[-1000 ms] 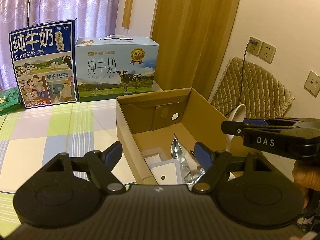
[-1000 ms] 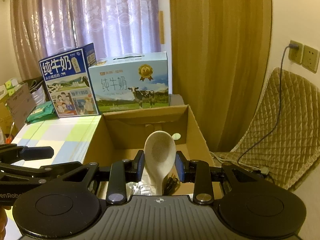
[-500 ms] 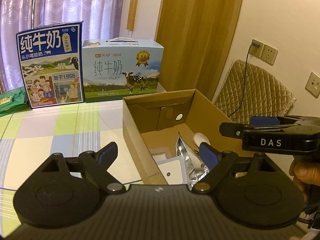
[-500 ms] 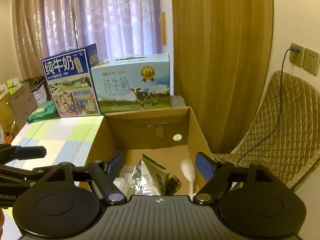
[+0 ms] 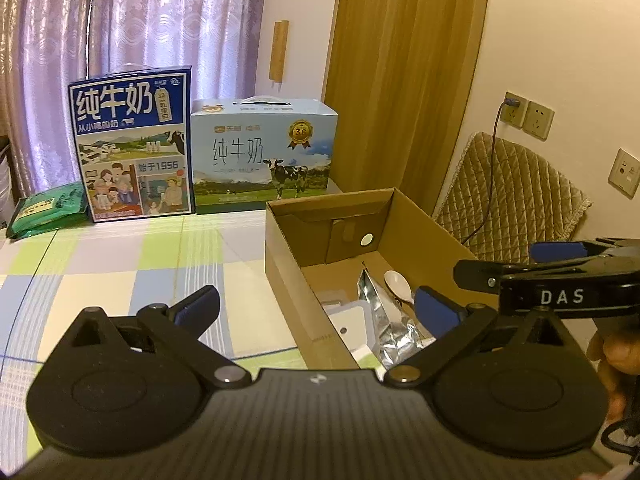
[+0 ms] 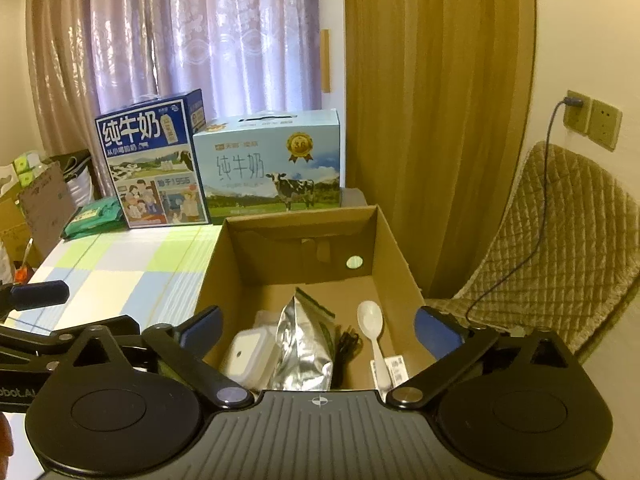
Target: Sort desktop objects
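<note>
A checked surface (image 5: 120, 264) runs back to purple curtains, where two milk cartons (image 6: 264, 168) stand along its far edge; an open cardboard box (image 6: 400, 264) sits at its right edge, beside a quilted chair (image 6: 560, 240). The right tongs (image 6: 318, 326) are spread wide and hold nothing, poised over the near end of the box. The left tongs (image 5: 316, 306) are equally wide apart and empty, straddling the box's left wall. The white spoon (image 6: 372, 328) lies flat on the box floor along the right wall, bowl toward the far end, between the right tongs' fingers but below them and not touching. Just left of it are a black cable bundle (image 6: 348, 346), a silver foil pouch (image 6: 304, 344) and a white lidded container (image 6: 246, 354). A second ago the spoon stood clamped in the right tongs; now it is released and lies at rest.
</note>
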`<state>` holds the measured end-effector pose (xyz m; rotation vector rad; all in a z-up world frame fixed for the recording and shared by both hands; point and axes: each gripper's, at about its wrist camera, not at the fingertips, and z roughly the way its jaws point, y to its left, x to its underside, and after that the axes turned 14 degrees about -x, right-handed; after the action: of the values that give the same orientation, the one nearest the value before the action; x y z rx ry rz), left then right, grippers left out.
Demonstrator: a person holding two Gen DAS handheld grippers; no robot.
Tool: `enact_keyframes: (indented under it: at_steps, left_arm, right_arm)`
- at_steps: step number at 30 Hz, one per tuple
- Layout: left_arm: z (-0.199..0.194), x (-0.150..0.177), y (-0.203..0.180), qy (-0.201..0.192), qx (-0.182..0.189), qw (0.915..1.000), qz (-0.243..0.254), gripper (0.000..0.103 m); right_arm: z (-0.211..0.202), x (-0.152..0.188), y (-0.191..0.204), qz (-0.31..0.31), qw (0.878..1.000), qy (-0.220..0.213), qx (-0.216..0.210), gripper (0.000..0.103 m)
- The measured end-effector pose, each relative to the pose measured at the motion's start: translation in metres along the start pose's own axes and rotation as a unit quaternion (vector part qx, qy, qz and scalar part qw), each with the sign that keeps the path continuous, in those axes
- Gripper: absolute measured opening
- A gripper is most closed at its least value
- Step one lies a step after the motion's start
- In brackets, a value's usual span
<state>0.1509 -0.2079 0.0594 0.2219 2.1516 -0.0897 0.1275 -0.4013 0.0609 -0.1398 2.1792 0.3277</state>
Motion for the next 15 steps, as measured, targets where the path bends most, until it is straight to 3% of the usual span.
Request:
enact_keyframes:
  at_steps: [15]
  left_arm:
    - [-0.058,0.018,0.010,0.026,-0.009,0.9992,-0.028,0.102]
  right_arm:
    - [-0.055,0.028,0.036,-0.003,1.000,0.014,0.002,0.101]
